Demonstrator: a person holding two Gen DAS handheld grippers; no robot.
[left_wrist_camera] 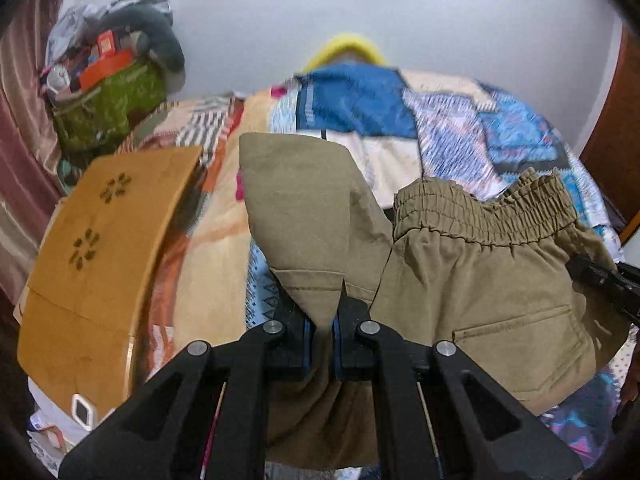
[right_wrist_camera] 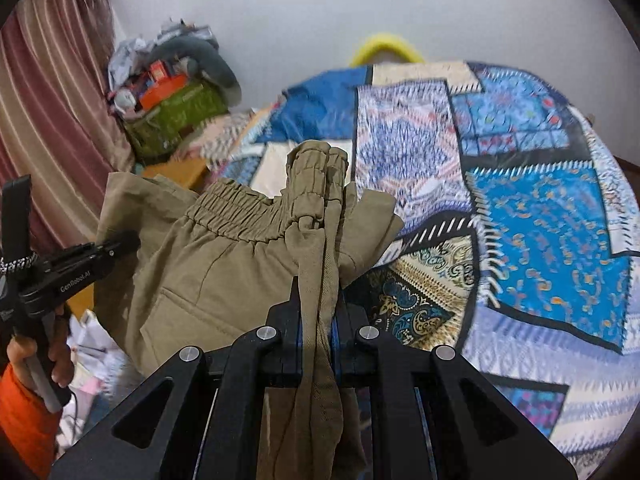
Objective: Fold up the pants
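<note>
Ahead and to the right the patchwork bedspread [right_wrist_camera: 540,216] lies open and flat, while on the left a cardboard sheet [left_wrist_camera: 100,248] covers the bed's edge and a heaped green basket [left_wrist_camera: 108,108] blocks the far corner.

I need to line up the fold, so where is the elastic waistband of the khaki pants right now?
The gathered elastic waistband is held up above the patchwork bedspread, between both jaws, right of centre in the left wrist view.

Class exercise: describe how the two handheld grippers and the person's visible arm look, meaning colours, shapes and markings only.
Both the left gripper and the right gripper are black, with angular linkage arms, round silver pins and blue finger pads. In the right wrist view the left gripper carries white "GenRobot.AI" lettering, above an orange sleeve.
</note>
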